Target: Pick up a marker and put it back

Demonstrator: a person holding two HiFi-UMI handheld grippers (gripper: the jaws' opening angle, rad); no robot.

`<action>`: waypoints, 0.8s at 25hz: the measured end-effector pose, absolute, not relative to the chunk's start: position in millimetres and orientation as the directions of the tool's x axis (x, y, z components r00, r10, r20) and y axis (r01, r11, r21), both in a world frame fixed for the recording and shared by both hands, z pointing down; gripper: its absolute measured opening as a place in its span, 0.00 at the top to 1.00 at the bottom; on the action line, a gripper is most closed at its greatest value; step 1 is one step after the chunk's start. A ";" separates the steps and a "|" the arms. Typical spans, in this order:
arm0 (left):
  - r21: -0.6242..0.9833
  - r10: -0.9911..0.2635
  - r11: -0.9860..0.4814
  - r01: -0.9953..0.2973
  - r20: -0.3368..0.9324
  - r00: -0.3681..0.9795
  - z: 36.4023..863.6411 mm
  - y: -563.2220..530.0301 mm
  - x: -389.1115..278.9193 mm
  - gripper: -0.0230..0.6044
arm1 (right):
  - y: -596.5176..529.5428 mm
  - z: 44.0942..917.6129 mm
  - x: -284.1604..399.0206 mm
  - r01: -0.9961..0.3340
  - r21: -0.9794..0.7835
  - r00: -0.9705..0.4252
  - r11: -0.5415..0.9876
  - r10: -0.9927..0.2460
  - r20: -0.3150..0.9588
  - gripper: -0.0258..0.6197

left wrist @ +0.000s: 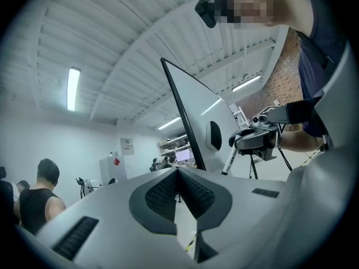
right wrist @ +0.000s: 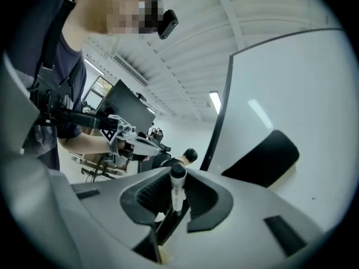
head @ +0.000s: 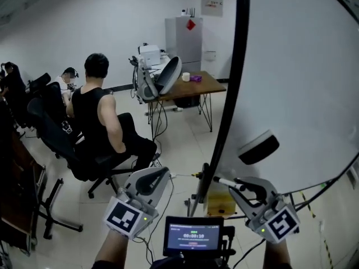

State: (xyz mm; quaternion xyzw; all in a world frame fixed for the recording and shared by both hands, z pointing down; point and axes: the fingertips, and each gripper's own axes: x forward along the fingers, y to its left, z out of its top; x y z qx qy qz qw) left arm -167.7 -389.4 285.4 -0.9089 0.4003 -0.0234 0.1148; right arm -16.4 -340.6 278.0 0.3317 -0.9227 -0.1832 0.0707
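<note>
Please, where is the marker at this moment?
The marker is clamped between the jaws of the right gripper, at the lower right of the head view, just in front of the whiteboard and below its black eraser.

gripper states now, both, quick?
Left gripper: closed, empty.
Right gripper: closed on a marker.

Marker [right wrist: 177, 188]: white barrel, blk end. Right gripper [head: 244, 185], left gripper [head: 151, 178]: lt grey shells, blk ribbed pads. Cubes [head: 124, 216]: blk-and-white square pattern. Whiteboard [head: 291, 66]: white, blk frame. Eraser [head: 258, 148]: blk. Table [head: 208, 85]: brown top, blk legs. Seated person's top [head: 90, 108]: blk. Floor [head: 179, 144]: pale tile.
</note>
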 end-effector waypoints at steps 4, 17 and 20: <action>-0.233 -0.725 -0.651 -0.722 -0.091 0.683 264.1 -381.4 -173.7 0.96 | -331.2 258.3 -26.3 -0.583 0.412 -0.771 0.700 -0.637 -0.008 0.81; -0.333 -0.706 -0.653 -0.680 -0.056 0.706 233.9 -371.2 -161.0 0.96 | -324.2 220.5 -40.8 -0.534 0.462 -0.806 0.708 -0.591 -0.026 0.81; -0.333 -0.698 -0.668 -0.665 -0.027 0.715 239.0 -372.7 -153.0 0.96 | -320.3 221.6 -36.1 -0.543 0.431 -0.804 0.721 -0.595 -0.017 0.81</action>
